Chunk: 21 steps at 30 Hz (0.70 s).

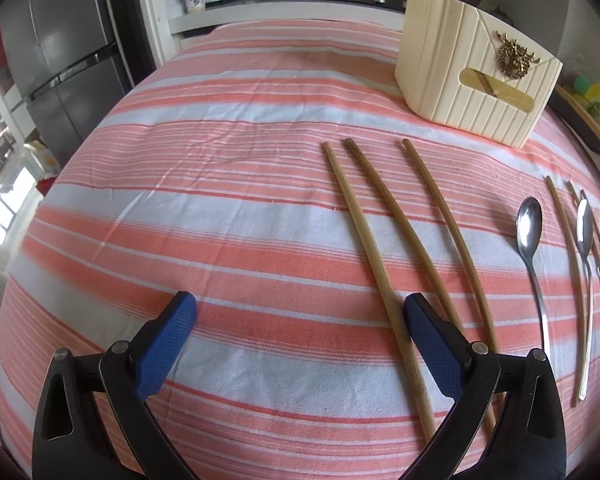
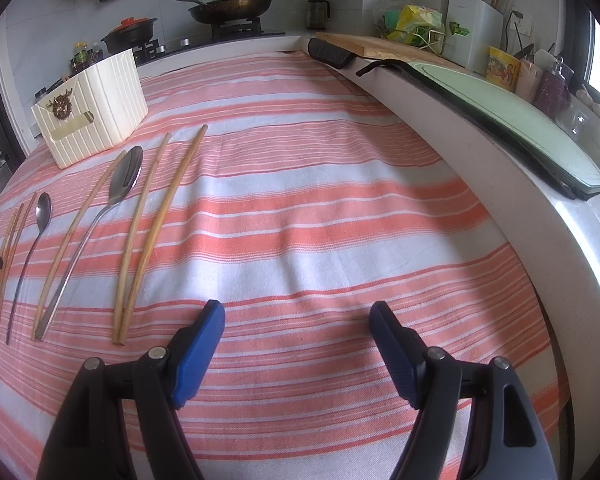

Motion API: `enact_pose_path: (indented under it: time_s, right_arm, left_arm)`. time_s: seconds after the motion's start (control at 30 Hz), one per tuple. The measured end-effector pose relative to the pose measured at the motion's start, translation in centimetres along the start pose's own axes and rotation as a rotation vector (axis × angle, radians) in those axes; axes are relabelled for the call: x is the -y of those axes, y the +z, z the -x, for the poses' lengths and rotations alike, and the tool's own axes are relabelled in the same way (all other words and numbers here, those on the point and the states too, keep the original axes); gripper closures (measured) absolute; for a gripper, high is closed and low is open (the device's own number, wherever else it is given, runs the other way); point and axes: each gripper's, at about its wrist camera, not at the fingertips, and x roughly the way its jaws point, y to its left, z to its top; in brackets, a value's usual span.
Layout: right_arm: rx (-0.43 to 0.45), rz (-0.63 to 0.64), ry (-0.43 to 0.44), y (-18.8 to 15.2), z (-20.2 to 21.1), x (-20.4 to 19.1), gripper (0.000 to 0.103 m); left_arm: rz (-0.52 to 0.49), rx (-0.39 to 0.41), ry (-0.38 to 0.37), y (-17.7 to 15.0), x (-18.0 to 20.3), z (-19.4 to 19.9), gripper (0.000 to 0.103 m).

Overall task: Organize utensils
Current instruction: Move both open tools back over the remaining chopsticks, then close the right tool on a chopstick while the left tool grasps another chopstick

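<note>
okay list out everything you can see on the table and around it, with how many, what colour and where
chopsticks: six, tan wood; three in the left wrist view, three more by the spoons
spoons: two, silver, among the chopsticks
holder: one, cream with gold ornament, behind the utensils
cloth: one, orange and white stripes, covering the table
pan: one, dark, lidded, on the stove behind
pot: one, black, red lid knob, left of the pan
cutting board: one, light wood, on the counter to the right
left gripper: blue pads, open, over the cloth
right gripper: blue pads, open, over the cloth
</note>
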Motion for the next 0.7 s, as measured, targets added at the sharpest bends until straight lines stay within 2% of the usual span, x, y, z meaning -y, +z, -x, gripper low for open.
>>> enact_pose_path:
  time_s: [0.07,0.17,0.3,0.4,0.47,0.5,0.7]
  right_arm:
    - [0.013,-0.025,0.093,1.3,0.9,-0.6,0.027]
    - [0.035,0.031,0.145,3.4,1.4,-3.0,0.029]
    - [-0.041,0.102,0.166,5.5,-1.2,-6.1,0.054]
    - [-0.101,0.135,0.195,5.9,-3.5,-7.6,0.069]
    - [-0.132,0.177,0.172,5.9,-4.8,-8.5,0.089]
    - [-0.129,0.199,0.148,5.9,-5.0,-8.8,0.093]
    - [-0.153,0.222,0.072,6.4,-4.3,-7.7,0.095]
  left_arm:
    - [-0.007,0.014,-0.003,-0.2,-0.1,0.1,0.000]
    - [-0.008,0.020,-0.007,-0.2,-0.1,0.1,0.000]
    - [-0.012,0.024,-0.018,-0.2,-0.3,0.2,0.000]
    - [-0.017,0.023,-0.022,-0.3,-0.4,0.4,0.001]
    - [-0.033,0.018,-0.022,-0.4,-0.5,0.4,0.000]
    - [-0.041,0.015,-0.021,-0.4,-0.6,0.5,0.000]
    - [-0.043,-0.039,-0.033,-0.2,-2.6,0.6,0.000]
